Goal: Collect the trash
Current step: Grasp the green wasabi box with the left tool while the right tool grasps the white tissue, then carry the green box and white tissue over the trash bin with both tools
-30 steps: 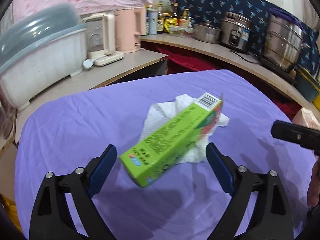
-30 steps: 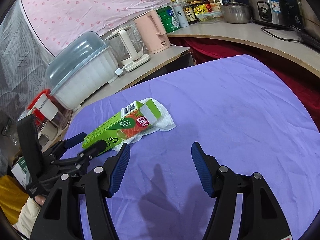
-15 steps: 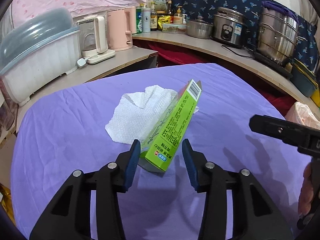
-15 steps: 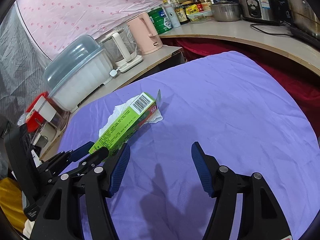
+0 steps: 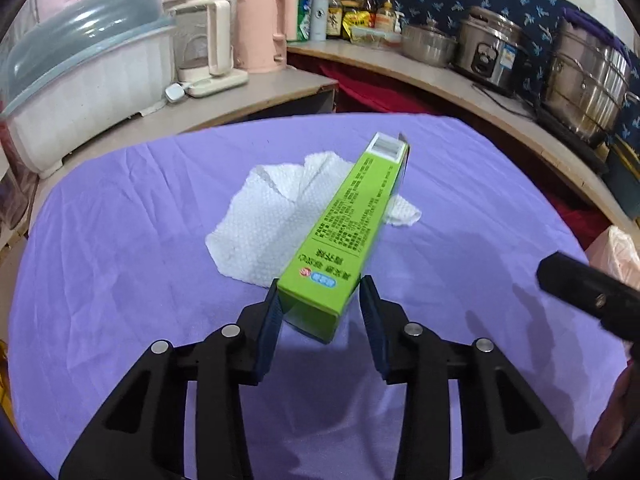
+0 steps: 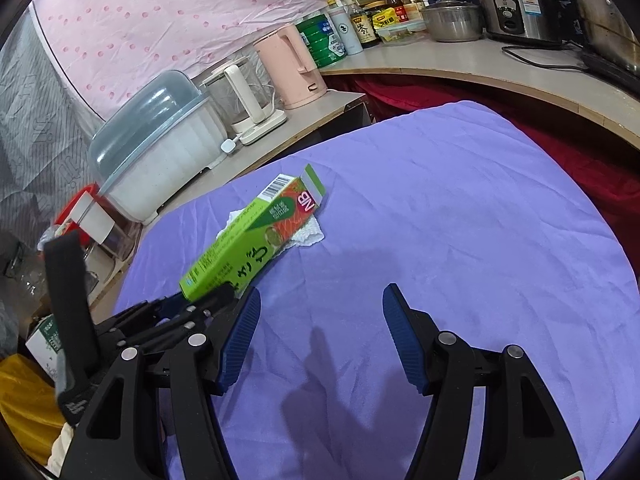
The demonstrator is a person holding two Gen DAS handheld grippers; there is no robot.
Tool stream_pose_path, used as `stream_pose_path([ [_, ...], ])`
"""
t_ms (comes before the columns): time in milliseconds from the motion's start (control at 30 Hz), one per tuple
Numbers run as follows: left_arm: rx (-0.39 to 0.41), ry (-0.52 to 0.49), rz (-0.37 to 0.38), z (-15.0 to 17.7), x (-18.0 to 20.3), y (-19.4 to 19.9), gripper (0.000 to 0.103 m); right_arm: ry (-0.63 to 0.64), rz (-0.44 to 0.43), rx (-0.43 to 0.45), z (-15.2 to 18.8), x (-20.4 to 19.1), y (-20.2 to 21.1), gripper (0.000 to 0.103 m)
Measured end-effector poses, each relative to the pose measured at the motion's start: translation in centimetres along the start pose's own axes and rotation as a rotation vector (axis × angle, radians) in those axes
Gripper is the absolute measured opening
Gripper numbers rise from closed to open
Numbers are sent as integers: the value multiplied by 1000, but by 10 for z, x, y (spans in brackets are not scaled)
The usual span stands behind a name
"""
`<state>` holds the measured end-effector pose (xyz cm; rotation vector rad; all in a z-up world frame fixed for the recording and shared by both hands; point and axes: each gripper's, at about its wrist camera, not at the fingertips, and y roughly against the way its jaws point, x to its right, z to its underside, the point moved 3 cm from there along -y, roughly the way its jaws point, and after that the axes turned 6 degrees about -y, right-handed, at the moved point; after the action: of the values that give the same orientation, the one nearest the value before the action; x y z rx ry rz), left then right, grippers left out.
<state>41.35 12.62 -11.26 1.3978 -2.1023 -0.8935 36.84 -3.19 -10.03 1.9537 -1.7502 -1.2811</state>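
Green box [image 5: 352, 216] is sitting between my closing left gripper [image 5: 320, 312] jaws.
It is slanting over the paper towel [image 5: 264, 220]; my right gripper [image 6: 320, 336] is hanging apart, empty.

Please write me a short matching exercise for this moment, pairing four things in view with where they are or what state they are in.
Things:
1. green carton
2. white paper towel
3. right tool
4. pink kettle

Places or states:
A. spread flat on the purple cloth
B. open over the cloth with nothing between its jaws
C. standing on the side counter beside a glass kettle
D. near end between the jaws of the left tool, which are closing, far end raised over the towel

Pairs: 1-D, 2-A, 3-B, 4-C
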Motion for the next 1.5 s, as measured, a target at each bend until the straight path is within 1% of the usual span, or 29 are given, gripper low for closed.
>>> stream_pose_path([
  [67, 35, 17, -2, -3, -1, 12, 36, 7, 0, -7, 1, -2, -3, 62],
  [267, 99, 96, -2, -7, -16, 47, 34, 35, -8, -22, -1, -14, -14, 62],
  [500, 181, 196, -39, -14, -52, 87, 32, 46, -50, -76, -13, -34, -52, 62],
  [633, 200, 240, -83, -14, -73, 99, 30, 46, -74, -108, -19, -48, -76, 61],
  [767, 195, 274, -85, -9, -88, 101, 30, 59, -99, -141, -22, -67, -98, 62],
  [900, 183, 287, -93, -2, -93, 98, 30, 94, -85, -166, -20, -82, -120, 61],
  [1000, 182, 296, -84, 0, -94, 98, 30, 109, -62, -178, -19, -85, -133, 55],
  [1067, 184, 289, -80, -1, -92, 100, 30, 123, -47, -175, -20, -87, -135, 40],
  [1133, 189, 279, -80, -3, -91, 103, 30, 115, -30, -188, -20, -85, -137, 8],
  [1167, 191, 276, -80, -4, -89, 104, 30, 109, -24, -199, -20, -83, -138, 3],
  [1200, 193, 276, -77, -6, -88, 106, 30, 104, -29, -201, -21, -82, -137, 3],
  [1333, 206, 262, -64, -10, -79, 118, 29, 96, -45, -155, -26, -79, -113, 3],
  [1500, 224, 231, -64, -16, -61, 138, 27, 87, -48, -90, -37, -69, -64, 3],
])
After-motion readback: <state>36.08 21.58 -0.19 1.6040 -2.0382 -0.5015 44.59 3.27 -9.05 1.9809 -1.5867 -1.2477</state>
